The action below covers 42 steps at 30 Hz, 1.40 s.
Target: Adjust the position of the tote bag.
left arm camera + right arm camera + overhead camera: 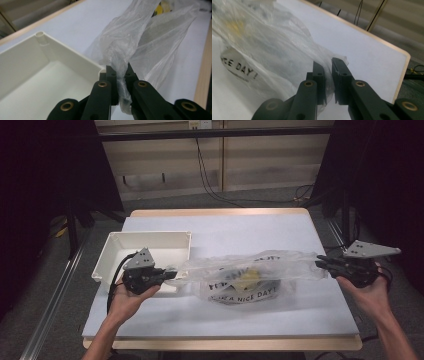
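Fingers [111,82] of the left gripper [121,86] are clenched on a twisted handle of the plastic bag [130,42]; the left gripper view shows the film pinched between them and bunched below the tips, a detail too small to make out from above. Fingers [319,75] of the right gripper [329,67] stand a little apart in the right gripper view, with a fold of the bag's other end lying in the gap between them; whether they grip it firmly I cannot tell.

From the high view the bag [245,272] is stretched sideways across the middle of the tabletop [225,230], between the left gripper [167,274] at its left end and the right gripper [322,262] at its right end. A hand holds each gripper, the left hand [127,300] near the tabletop's left edge and the right hand [367,290] past its right edge. A white tray [117,247] sits at the left, just beside the left gripper; the left gripper view shows the tray [37,72] from close up, with the fingers over its near corner.

The bag is thin, clear and crinkled. Dark lettering reads "A NICE DAY!" on its near side, and something yellow shows blurred through the film. The right gripper view catches "DAY!" on the bag [262,50].
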{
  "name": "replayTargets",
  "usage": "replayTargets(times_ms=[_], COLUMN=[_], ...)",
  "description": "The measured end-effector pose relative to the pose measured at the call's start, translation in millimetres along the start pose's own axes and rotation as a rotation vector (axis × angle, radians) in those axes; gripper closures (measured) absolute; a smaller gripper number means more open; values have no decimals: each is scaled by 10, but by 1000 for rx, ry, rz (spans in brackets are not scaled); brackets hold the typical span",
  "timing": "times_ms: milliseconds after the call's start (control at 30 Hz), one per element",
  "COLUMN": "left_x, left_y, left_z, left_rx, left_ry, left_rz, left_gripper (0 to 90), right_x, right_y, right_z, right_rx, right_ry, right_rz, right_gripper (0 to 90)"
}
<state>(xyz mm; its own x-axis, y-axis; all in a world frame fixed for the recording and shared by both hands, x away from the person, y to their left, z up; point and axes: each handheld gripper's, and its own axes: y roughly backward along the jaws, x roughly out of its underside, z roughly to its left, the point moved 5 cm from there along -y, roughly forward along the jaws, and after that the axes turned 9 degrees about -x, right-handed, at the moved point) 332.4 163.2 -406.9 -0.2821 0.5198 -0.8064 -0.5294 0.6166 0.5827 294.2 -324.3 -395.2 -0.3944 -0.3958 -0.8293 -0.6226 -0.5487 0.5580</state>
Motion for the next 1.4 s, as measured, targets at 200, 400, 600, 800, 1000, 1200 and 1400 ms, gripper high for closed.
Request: replayTargets(times_ms=[200, 400, 600, 800, 1000, 1200, 1400], left_x=[48, 103, 148, 133, 118, 131, 53], left_y=[-124, -230, -302, -293, -181, -148, -89], left_z=[57, 58, 64, -11, 21, -28, -70], left_rx=[1, -2, 2, -14, 12, 32, 26], left_ry=[15, 0, 13, -16, 20, 53, 81], left_rz=[50, 100, 110, 116, 69, 0, -75], left_gripper=[882, 882, 884, 886, 874, 667, 436], right_x=[20, 166, 348, 535, 519, 390, 239], right_y=[-210, -390, -531, -702, -703, -571, -398], right_z=[-125, -245, -307, -306, -255, -189, -106], right_rx=[-16, -15, 0, 24, 6, -26, -49], right_ry=[-2, -31, -53, -47, -60, -74, -67], right_rz=[93, 188, 229, 287, 234, 117, 1], right_gripper=[816, 816, 822, 837, 807, 673, 546])
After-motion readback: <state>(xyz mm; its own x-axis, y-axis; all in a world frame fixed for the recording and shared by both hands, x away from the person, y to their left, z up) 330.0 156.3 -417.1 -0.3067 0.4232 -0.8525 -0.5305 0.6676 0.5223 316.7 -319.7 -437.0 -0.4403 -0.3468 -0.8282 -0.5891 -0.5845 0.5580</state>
